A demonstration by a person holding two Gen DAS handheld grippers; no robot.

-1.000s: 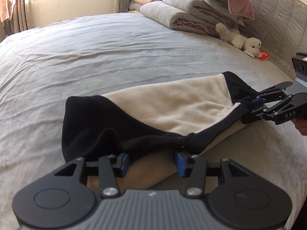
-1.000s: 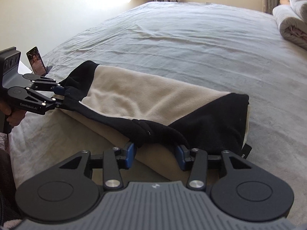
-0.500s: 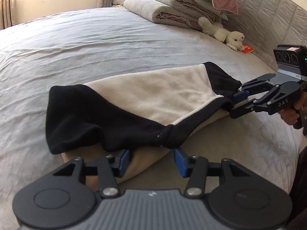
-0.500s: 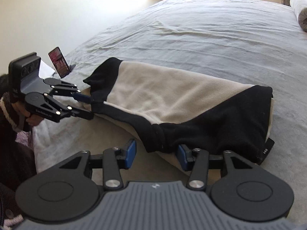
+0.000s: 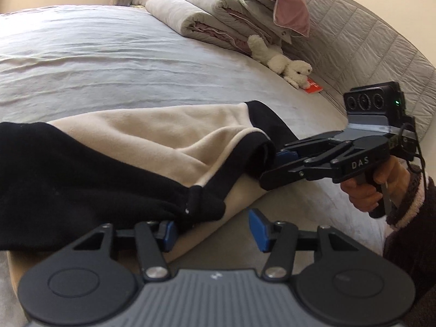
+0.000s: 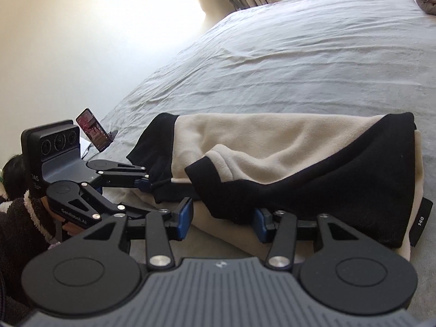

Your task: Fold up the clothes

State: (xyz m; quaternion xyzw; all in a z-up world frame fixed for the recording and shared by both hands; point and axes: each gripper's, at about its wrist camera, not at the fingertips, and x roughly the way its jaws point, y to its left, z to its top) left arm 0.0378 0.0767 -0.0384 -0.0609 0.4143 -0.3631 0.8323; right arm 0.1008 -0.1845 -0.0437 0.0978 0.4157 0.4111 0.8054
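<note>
On a grey bed (image 5: 114, 62), just ahead of both sets of jaws, lies a cream-and-black fleece top (image 5: 152, 141), partly folded. Left gripper (image 5: 212, 231) spread wide, black hem at its left pad, nothing pinched. Right gripper (image 6: 222, 219) likewise spread, fleece edge lying between its pads. Beyond, a toy dog (image 5: 283, 64) beside stacked quilts (image 5: 218, 13).
</note>
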